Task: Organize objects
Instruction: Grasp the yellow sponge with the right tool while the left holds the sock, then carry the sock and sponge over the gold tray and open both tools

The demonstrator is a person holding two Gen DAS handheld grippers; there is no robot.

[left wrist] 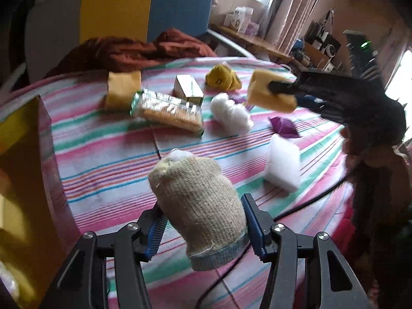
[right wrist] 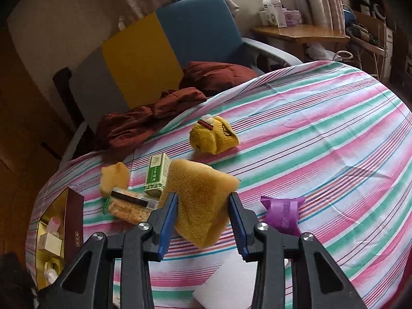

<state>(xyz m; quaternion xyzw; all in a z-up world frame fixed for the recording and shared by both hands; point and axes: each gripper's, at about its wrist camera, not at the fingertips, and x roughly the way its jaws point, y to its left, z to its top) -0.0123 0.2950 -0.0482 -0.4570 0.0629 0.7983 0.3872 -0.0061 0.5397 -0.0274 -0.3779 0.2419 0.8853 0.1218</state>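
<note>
My left gripper point(left wrist: 203, 221) is shut on a beige knitted glove point(left wrist: 198, 206) stuffed with white filling, held above the striped cloth. My right gripper point(right wrist: 203, 206) is shut on a yellow sponge point(right wrist: 200, 198) and holds it above the table; it also shows in the left wrist view point(left wrist: 267, 92). On the cloth lie a cracker packet point(left wrist: 167, 110), a green box point(left wrist: 188, 90), a yellow glove point(left wrist: 222, 77), a second yellow sponge point(left wrist: 121, 90), white fluff point(left wrist: 231, 113), a purple packet point(right wrist: 283, 213) and a white foam block point(left wrist: 283, 164).
An open gold-lined box point(right wrist: 61, 234) with small items stands at the table's left edge point(left wrist: 23, 180). A red-brown cloth point(right wrist: 144, 121) lies at the back edge. A blue, yellow and grey chair point(right wrist: 159, 49) stands behind. A black cable point(left wrist: 303, 203) crosses the cloth.
</note>
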